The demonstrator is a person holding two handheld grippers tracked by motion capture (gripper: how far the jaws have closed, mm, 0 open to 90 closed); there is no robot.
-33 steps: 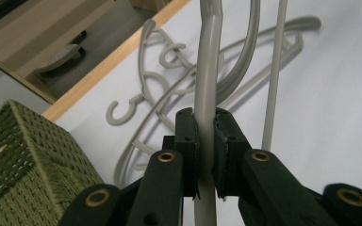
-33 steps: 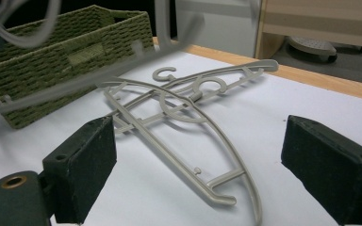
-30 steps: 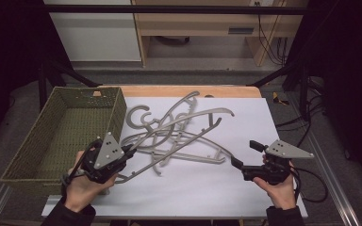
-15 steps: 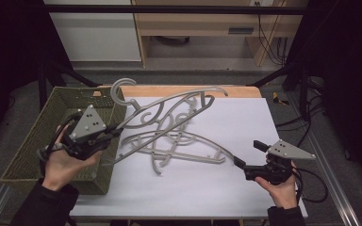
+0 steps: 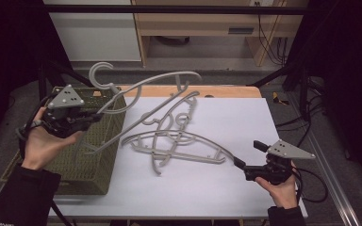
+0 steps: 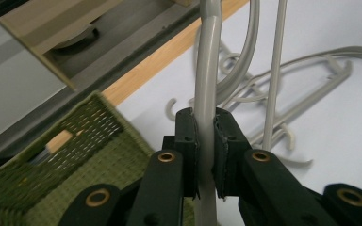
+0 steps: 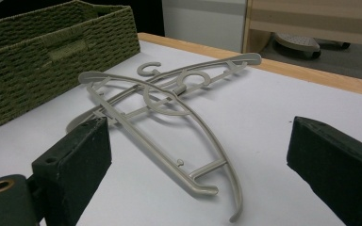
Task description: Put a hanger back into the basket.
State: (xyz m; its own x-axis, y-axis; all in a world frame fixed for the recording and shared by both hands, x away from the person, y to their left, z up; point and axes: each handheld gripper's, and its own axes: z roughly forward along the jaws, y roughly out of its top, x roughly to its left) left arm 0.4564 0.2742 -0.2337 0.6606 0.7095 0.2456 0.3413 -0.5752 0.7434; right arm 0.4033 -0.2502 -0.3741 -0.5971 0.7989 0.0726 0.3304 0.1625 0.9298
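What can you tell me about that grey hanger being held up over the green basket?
The pale grey plastic clothes hanger looks smooth and rigid, with a curled hook at its top end, two curved arms and a straight lower bar. It is lifted and tilted, its hook end above the woven olive-green basket and its far arm reaching out over the white tabletop. The left gripper is shut on one of its bars, pads pressing from both sides.

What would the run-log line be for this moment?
left gripper: shut on lifted hanger | position: above basket | right gripper: open, near hangers on table | table
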